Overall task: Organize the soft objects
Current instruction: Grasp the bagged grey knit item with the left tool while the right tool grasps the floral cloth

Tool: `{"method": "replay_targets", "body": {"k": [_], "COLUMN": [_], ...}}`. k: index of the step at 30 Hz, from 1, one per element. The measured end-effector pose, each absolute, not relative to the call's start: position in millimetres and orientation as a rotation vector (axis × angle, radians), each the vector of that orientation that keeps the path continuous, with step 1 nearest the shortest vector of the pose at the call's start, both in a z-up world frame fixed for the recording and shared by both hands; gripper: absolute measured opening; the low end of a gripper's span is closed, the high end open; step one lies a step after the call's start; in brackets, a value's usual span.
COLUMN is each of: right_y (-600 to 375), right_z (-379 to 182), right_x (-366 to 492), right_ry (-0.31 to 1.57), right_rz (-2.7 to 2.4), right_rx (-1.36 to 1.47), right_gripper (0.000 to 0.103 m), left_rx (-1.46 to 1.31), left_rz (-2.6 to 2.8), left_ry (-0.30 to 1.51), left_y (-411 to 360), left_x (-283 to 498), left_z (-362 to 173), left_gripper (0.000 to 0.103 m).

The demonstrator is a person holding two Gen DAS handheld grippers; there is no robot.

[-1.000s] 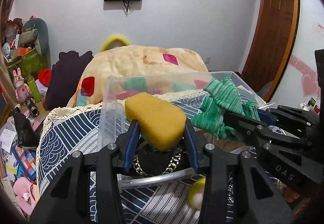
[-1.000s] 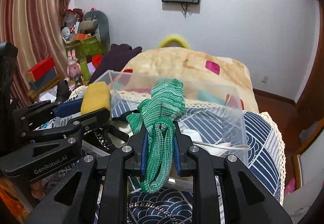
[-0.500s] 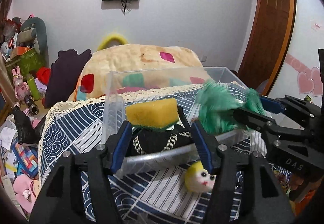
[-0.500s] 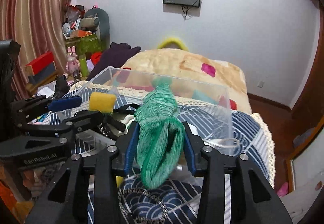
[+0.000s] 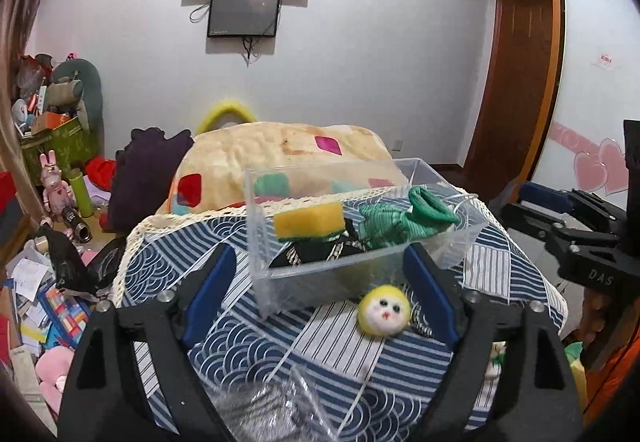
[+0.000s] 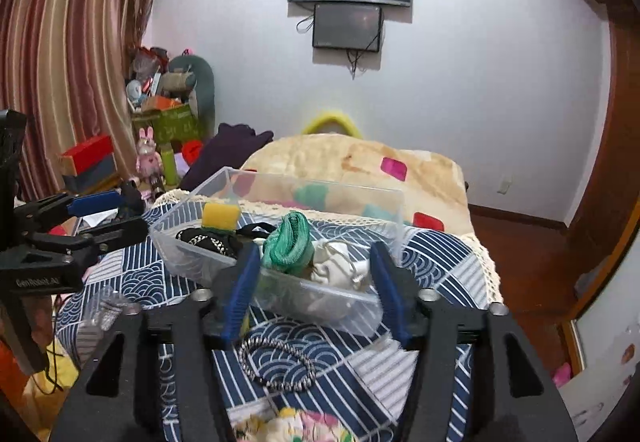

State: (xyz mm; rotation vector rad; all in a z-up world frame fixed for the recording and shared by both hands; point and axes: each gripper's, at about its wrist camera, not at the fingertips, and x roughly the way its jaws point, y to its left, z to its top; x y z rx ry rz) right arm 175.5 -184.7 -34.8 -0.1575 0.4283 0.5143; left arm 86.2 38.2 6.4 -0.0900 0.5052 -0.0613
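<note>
A clear plastic bin stands on the blue patterned table. In it lie a yellow sponge, a green knitted cloth, a black item with a chain and a white cloth. My left gripper is open and empty, in front of the bin. My right gripper is open and empty, just in front of the bin. A small yellow plush face lies on the table by the bin's near wall.
A braided bracelet lies on the tablecloth in front of the bin. A crumpled clear wrapper lies at the near edge. A blanket-covered bed stands behind the table. Clutter covers the floor at left.
Both grippers opened and drew back from the bin. The sponge and the green cloth dropped from the jaws into the bin.
</note>
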Motion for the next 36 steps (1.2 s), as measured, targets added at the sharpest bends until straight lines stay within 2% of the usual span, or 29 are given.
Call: {"method": "replay_targets", "body": {"k": [4, 6, 8, 10, 13, 22, 28, 30, 32, 34, 36], "right_y": [-193, -196, -199, -200, -202, -201, -203, -204, -203, -202, -202], "right_z": [-41, -49, -60, -70, -89, -135, -142, -142, -142, -142, -141], "right_x": [162, 159, 155, 149, 145, 141, 139, 139, 137, 133, 133], "right_ry": [0.426, 0.443, 0.462, 0.483, 0.540, 0.666, 0.682, 0.683, 0.682, 0.676, 0.678], "right_rz": [0.500, 0.495, 0.482, 0.477, 0.485, 0.483, 0.487, 0.500, 0.517, 0.530, 0.555], "right_rx": [-0.162, -0.162, -0.159, -0.161, -0.157, -0.168, -0.162, -0.159, -0.155, -0.159, -0.154], "right_gripper": [0.059, 0.070, 0.074, 0.074, 0.081, 0.081, 0.080, 0.067, 0.061, 0.051, 0.038], "left_rx": [-0.070, -0.065, -0.084, -0.111, -0.131, -0.159, -0.167, -0.149, -0.147, -0.156, -0.154], "left_rz": [-0.048, -0.037, -0.025, -0.024, -0.003, 0.059, 0.052, 0.055, 0.055, 0.051, 0.052], "left_ry": [0.526, 0.542, 0.560, 0.592, 0.634, 0.740, 0.755, 0.748, 0.739, 0.730, 0.721], "left_y": [37, 37, 39, 43, 48, 62, 64, 60, 60, 61, 61], "left_x": [69, 62, 58, 55, 51, 53, 54, 52, 51, 49, 47], "left_z": [-6, -17, -27, -39, -57, -101, -115, -116, -116, -116, -115], "left_gripper": [0.090, 0.095, 0.100, 0.100, 0.100, 0.101, 0.101, 0.101, 0.101, 0.096, 0.081]}}
